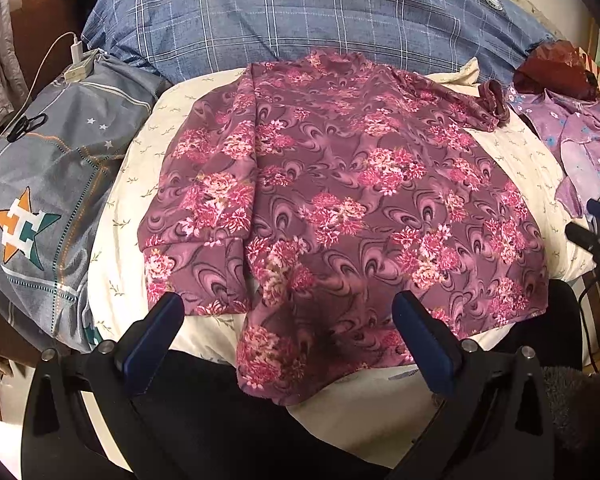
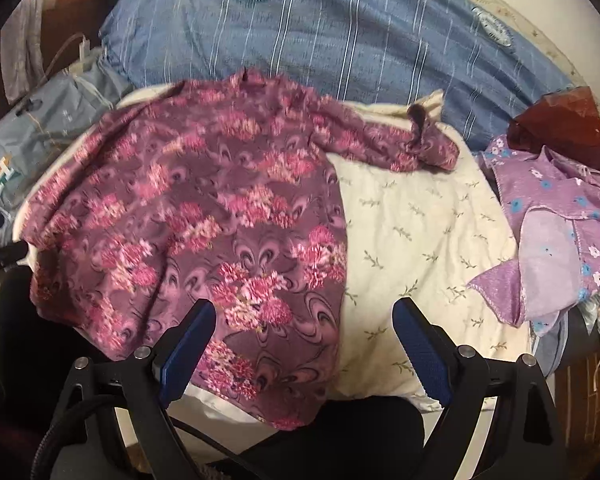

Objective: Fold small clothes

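Observation:
A purple shirt with pink flowers [image 1: 340, 200] lies spread on a cream pillow [image 1: 140, 152]. Its left sleeve is folded in over the body. Its right sleeve [image 2: 400, 140] stretches out to the right. The hem hangs over the pillow's near edge. My left gripper [image 1: 288, 320] is open and empty, hovering over the hem. My right gripper [image 2: 304, 328] is open and empty, above the shirt's [image 2: 204, 216] right hem corner and the pillow [image 2: 420, 240].
A blue plaid quilt [image 1: 300, 12] lies behind the pillow. A grey pillow with a star [image 1: 40, 200] sits at left, with a charger and cable [image 1: 76, 60] on it. A lilac flowered garment [image 2: 560, 220] and a dark red bag [image 2: 560, 128] lie at right.

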The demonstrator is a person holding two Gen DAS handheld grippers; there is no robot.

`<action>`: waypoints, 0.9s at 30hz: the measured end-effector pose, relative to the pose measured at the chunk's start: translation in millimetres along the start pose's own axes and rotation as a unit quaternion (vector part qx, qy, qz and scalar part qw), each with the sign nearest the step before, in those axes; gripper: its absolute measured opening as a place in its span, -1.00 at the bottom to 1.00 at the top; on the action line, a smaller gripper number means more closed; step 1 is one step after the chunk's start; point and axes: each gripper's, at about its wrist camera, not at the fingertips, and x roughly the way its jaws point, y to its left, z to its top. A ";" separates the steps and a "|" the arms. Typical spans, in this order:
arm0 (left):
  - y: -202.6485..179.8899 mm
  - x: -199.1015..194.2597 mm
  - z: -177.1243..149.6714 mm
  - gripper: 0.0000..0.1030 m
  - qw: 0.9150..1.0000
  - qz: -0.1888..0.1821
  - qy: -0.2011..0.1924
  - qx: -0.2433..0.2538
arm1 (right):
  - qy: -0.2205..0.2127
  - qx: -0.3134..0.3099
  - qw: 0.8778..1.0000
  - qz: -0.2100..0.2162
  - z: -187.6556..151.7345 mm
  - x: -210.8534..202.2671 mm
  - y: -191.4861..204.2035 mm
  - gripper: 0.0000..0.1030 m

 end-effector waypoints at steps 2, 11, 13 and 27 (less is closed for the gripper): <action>-1.7 -1.1 -1.0 1.00 1.000 -0.001 0.000 0.003 | -0.015 0.008 1.000 0.002 -3.0 -9.5 -1.7 0.76; -12.7 -8.8 -1.2 1.00 1.000 0.000 -0.011 0.021 | -0.027 0.018 0.999 0.008 -10.2 -22.3 -5.6 0.76; -14.0 -9.4 -0.6 1.00 1.000 0.000 -0.013 0.023 | -0.025 0.015 1.000 0.006 -10.8 -22.7 -5.0 0.76; -17.5 -8.9 2.1 1.00 1.000 -0.005 -0.011 0.025 | -0.021 0.017 1.000 0.004 -7.2 -18.7 -6.1 0.76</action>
